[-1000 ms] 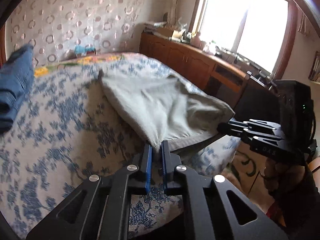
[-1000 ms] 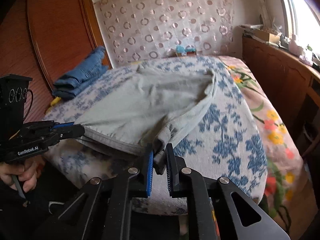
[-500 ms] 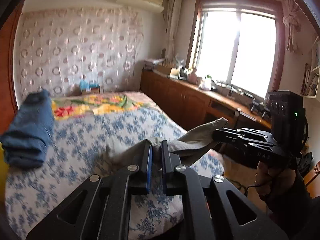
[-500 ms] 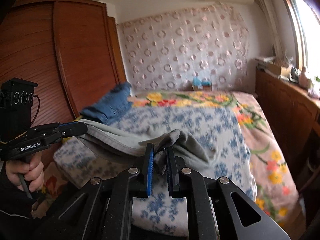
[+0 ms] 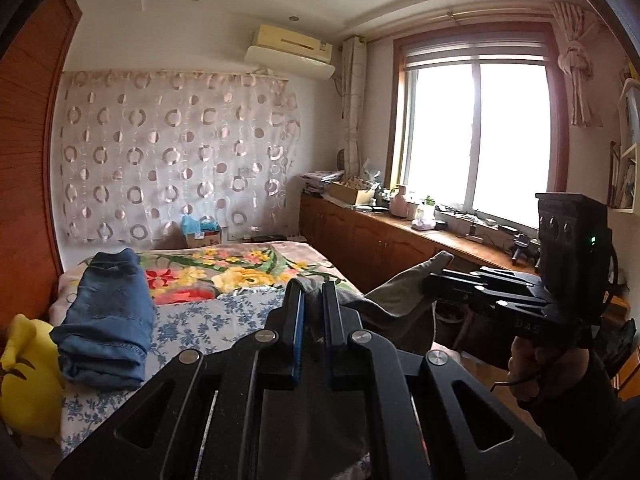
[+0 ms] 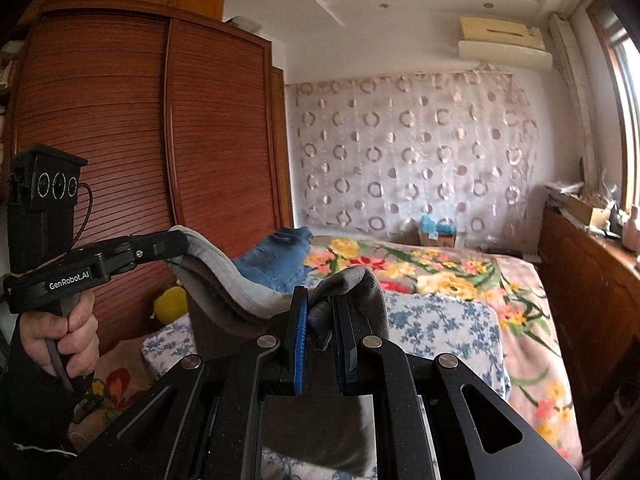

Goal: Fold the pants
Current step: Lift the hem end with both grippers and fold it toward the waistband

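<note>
- Change since a second ago: the grey pants (image 6: 224, 280), which lay spread flat on the bed (image 6: 440, 320), now hang in the air between my two grippers; both wrist views have tipped up from the bedspread to the far wall and ceiling.
- Left gripper (image 5: 311, 312): closed on one end of the upper edge of the pants, cloth bunched between the blue pads (image 5: 298, 332).
- Right gripper (image 6: 320, 320): likewise closed on the other end of that edge, a wad of grey cloth pinched between its jaws.
- Position of the garment: the edge sags in a shallow curve from gripper to gripper, and the rest drops below it, out of sight, at the near end of the bed.
- Reading for the task: I judge this the lift that precedes a fold; the cloth must next be laid back on the bed doubled over.
- Bystander: folded blue jeans (image 5: 106, 320) lie at the bed's left side, apart from the work.
</note>
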